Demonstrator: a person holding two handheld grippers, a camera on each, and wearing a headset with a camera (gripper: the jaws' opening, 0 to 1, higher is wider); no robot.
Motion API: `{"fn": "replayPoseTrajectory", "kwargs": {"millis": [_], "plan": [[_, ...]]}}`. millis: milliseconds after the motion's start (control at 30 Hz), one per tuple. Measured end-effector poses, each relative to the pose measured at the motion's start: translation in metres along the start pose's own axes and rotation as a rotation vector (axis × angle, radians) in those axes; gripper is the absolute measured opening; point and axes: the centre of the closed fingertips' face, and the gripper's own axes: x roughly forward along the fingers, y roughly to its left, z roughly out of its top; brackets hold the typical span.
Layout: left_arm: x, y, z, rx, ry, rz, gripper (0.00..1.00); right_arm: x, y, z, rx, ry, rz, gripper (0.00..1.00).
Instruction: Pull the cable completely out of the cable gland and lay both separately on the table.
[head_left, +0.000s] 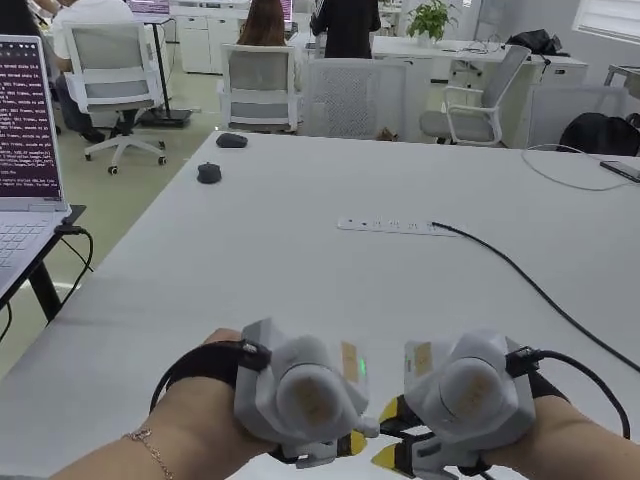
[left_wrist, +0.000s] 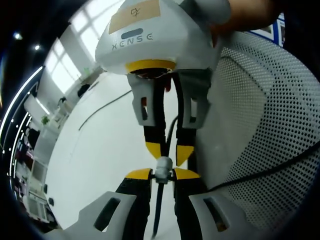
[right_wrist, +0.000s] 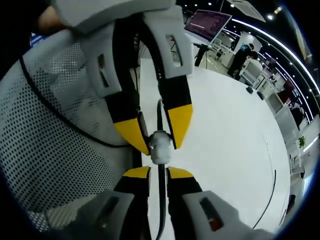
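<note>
- Left tool (left_wrist: 162, 175) is clenched on the gland (right_wrist: 160, 145), held over the worktop (head_left: 330, 300).
- Right tool (right_wrist: 159, 172) meets it tip to tip. The cable (right_wrist: 161, 205) runs between its jaws; I cannot tell if it is pinched.
- Risk: a loose hold slips along the cable, or a jerk drops the gland.
- Gland is small and pale grey; the cable is thin, black and threaded through it.

Open-plan office. Long white tabletop (head_left: 300, 300) carrying a power strip (head_left: 385, 226) and two computer mice (head_left: 208, 173). Laptop (head_left: 25, 120) with its screen lit on a stand at left. Behind it are swivel chairs (head_left: 115, 75), rows of white desks (head_left: 470, 50), people seated at them, and a potted plant (head_left: 432, 18). Window blinds (head_left: 610, 15) at upper right. Dark shape on the far right desk is possibly a bag (head_left: 598, 132).
</note>
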Motion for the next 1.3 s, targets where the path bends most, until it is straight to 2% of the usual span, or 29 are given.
{"fn": "replayPoseTrajectory", "kwargs": {"millis": [100,200,300,500,667,833,933,1067,1200,1300], "plan": [[0.000,0.001,0.002,-0.003,-0.011,0.002,0.17,-0.001,-0.004,-0.006,-0.009,0.020,-0.015,0.02],[0.000,0.002,0.001,-0.004,-0.006,0.009,0.17,-0.001,-0.005,-0.007,0.024,0.022,-0.016,0.02],[-0.001,0.005,-0.004,-0.012,0.015,0.023,0.17,-0.001,-0.008,-0.013,0.026,0.052,-0.032,0.02],[-0.004,0.015,-0.007,-0.040,0.023,0.062,0.17,-0.003,-0.017,-0.027,0.060,0.108,-0.068,0.02],[-0.005,0.019,-0.013,-0.051,0.040,0.078,0.17,-0.005,-0.022,-0.043,0.070,0.174,-0.094,0.02],[-0.006,0.021,-0.012,-0.058,0.035,0.087,0.17,-0.006,-0.023,-0.045,0.087,0.178,-0.097,0.03],[-0.006,0.020,-0.012,-0.055,0.037,0.084,0.17,-0.005,-0.021,-0.045,0.084,0.182,-0.087,0.07],[-0.005,0.018,-0.011,-0.051,0.033,0.074,0.17,-0.005,-0.019,-0.035,0.102,0.134,-0.076,0.13],[-0.005,0.017,-0.007,-0.050,0.020,0.071,0.17,-0.006,-0.020,-0.014,0.055,0.048,-0.087,0.21],[-0.005,0.013,-0.003,-0.046,0.001,0.057,0.17,-0.007,-0.017,0.000,0.027,-0.005,-0.085,0.22]]}}
